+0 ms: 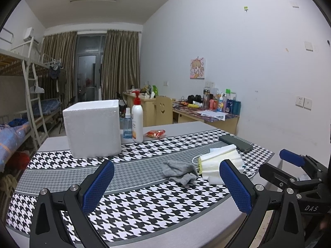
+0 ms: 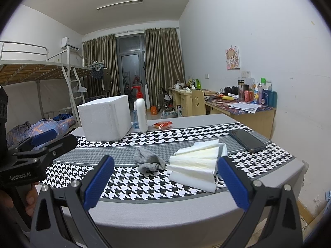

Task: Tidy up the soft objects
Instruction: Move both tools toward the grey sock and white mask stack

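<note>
Hovering over the near edge of the worktop, both claws spread wide and gripping nothing: left claw, right claw.

Lying on the grey band of the cloth, a crumpled grey sock, long axis running left to right; just right of it, touching or nearly so, a fanned stack of masks, long axis also left to right, ear loops trailing at both ends. Sitting far right of the stack, a phone, angled far-left to near-right.

Standing far left, a foam box; beside its right face a spray bottle and a pump bottle, then a red packet.

Showing only in the right wrist view: a hand gripping the left tool's handle. Showing only in the left wrist view: the yellow edge of the masks facing the sock.
</note>
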`<state>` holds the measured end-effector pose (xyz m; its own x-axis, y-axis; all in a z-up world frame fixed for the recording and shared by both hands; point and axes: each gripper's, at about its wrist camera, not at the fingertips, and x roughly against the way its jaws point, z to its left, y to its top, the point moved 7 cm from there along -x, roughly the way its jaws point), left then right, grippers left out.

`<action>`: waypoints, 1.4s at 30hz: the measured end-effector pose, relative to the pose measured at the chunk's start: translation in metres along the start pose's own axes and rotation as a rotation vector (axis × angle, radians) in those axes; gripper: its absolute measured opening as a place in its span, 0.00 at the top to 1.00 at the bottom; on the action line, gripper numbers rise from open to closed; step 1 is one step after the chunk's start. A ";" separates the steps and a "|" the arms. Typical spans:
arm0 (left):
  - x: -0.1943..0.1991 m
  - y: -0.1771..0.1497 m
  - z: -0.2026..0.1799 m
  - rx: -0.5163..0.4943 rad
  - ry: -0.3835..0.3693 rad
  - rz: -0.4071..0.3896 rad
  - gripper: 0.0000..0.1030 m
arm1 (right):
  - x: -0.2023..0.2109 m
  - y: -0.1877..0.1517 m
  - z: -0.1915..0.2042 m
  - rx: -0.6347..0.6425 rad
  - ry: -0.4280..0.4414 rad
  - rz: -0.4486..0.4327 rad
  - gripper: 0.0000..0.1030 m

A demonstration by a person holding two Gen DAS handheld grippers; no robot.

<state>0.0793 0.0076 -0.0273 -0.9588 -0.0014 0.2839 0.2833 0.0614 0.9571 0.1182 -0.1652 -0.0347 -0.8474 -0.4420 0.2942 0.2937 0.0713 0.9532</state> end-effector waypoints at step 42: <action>-0.082 -0.007 -0.004 -0.010 0.017 0.167 0.01 | -0.051 0.001 -0.021 -0.009 0.024 0.112 0.01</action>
<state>0.1563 0.0033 -0.0572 -0.8981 -0.0090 0.4397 0.4387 0.0527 0.8971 0.1709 -0.1619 -0.0506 -0.7979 -0.4534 0.3973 0.3902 0.1139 0.9137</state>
